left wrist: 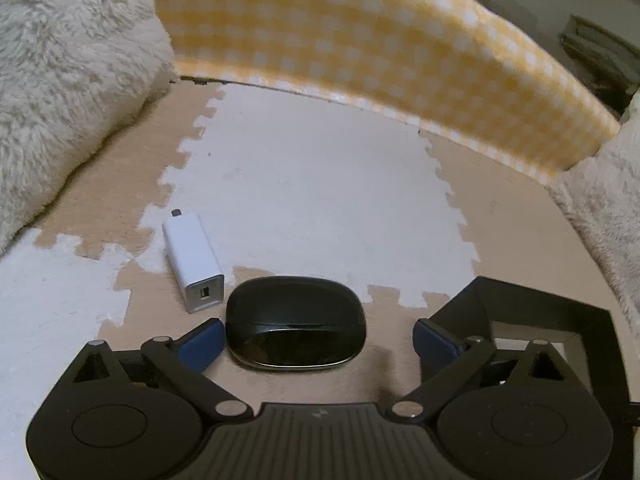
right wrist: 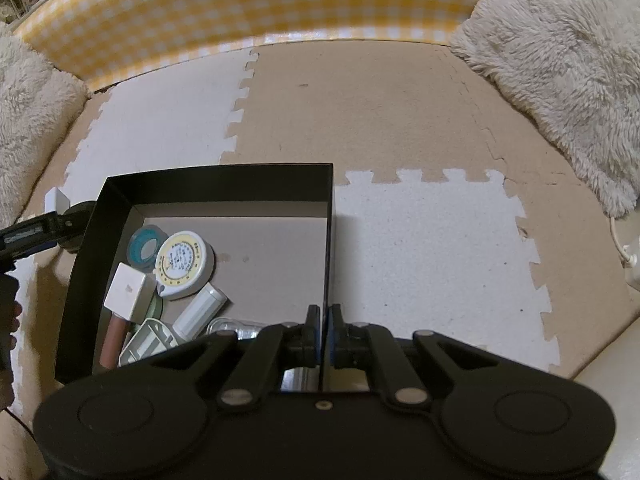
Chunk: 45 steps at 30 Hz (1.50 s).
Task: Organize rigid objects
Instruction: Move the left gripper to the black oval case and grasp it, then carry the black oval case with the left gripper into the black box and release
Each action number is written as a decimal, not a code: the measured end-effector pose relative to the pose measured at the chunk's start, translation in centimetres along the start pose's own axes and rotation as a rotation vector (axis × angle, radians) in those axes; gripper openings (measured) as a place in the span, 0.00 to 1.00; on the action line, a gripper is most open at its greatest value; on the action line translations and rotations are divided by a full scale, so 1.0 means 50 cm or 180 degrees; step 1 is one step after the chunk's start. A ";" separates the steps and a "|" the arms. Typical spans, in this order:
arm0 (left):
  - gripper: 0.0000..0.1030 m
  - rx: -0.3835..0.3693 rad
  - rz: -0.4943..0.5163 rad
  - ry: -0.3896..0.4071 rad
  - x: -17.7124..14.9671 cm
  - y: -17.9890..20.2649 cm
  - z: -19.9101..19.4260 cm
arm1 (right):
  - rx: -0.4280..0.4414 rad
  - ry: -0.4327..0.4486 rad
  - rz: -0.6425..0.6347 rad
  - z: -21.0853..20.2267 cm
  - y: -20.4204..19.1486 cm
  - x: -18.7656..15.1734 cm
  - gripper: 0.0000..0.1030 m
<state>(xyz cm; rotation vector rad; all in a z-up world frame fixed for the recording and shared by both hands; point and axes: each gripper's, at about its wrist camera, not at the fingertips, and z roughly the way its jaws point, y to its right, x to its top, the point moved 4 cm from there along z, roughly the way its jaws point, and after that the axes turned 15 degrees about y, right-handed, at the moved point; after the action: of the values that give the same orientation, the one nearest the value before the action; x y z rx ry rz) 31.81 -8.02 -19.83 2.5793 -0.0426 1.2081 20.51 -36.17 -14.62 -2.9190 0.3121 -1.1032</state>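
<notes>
In the left wrist view a glossy black oval case (left wrist: 295, 322) lies on the foam mat between my open left gripper's (left wrist: 318, 340) blue pads, nearer the left pad, not squeezed. A white USB charger (left wrist: 194, 262) lies just to its left. In the right wrist view my right gripper (right wrist: 324, 320) is shut on the right wall of a black box (right wrist: 330, 240). The box holds a round tape measure (right wrist: 182, 266), a teal tape roll (right wrist: 142, 246), a white cube adapter (right wrist: 126, 296) and several other small items.
The box corner (left wrist: 560, 320) shows at the right of the left wrist view. A yellow checked barrier (left wrist: 360, 52) runs along the back. Fluffy cream cushions (left wrist: 60, 80) (right wrist: 560, 60) flank the mat. A white cable and plug (right wrist: 628, 256) lie at the far right.
</notes>
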 end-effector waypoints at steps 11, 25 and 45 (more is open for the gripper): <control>0.83 0.0103 0.0226 0.0014 0.000 -0.001 0.027 | -0.0026 -0.0008 -0.0036 0.003 -0.002 0.002 0.04; 0.78 0.0071 0.0306 -0.0145 -0.016 -0.015 -0.007 | -0.0031 -0.0018 -0.0050 0.002 -0.004 -0.002 0.04; 0.78 -0.0129 -0.0396 0.0285 0.032 -0.005 -0.105 | 0.0083 -0.0195 0.0005 -0.010 0.003 -0.023 0.05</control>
<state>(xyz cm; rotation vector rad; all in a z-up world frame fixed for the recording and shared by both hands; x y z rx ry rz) 28.96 -6.16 -15.49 2.4506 0.1096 1.2615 19.33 -36.09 -15.00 -2.9222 0.2965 -1.0073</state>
